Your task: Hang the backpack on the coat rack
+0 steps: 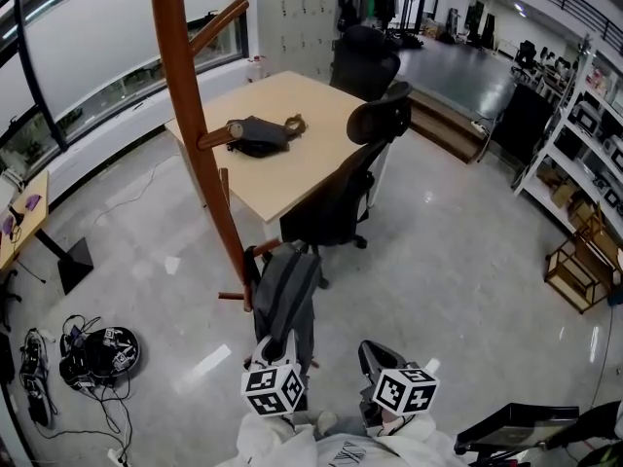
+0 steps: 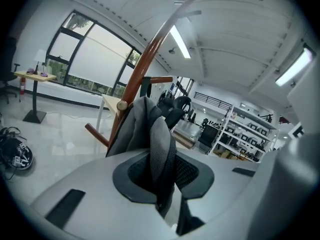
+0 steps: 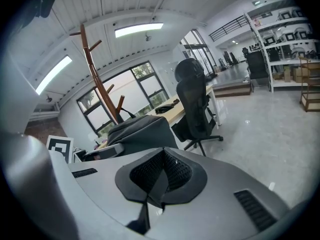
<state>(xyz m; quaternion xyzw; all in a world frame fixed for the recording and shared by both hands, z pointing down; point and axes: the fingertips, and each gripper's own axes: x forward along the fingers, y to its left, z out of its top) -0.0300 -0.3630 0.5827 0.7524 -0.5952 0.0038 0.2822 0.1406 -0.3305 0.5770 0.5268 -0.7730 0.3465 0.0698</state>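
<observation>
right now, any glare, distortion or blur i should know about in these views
Head view: sharp, daylight from the windows leaves bright glare patches on the glossy floor. Left gripper view: strong fisheye with dark corners, bowing the coat rack; the backpack is sharp. Right gripper view: same fisheye, ceiling lights blown out, shelving curved.

Well ahead of the left gripper (image 1: 275,346) stands a light wooden table (image 1: 302,154), with a black office chair (image 1: 341,202) at its nearer side, both on a glossy pale grey floor (image 1: 467,261). Far to that gripper's left, tall windows (image 1: 107,47) line the wall above a small desk (image 1: 24,217). Well to the right of the right gripper (image 1: 370,355) stands open metal shelving (image 1: 584,163), and strip lights (image 3: 137,30) glow on the white ceiling overhead.
</observation>
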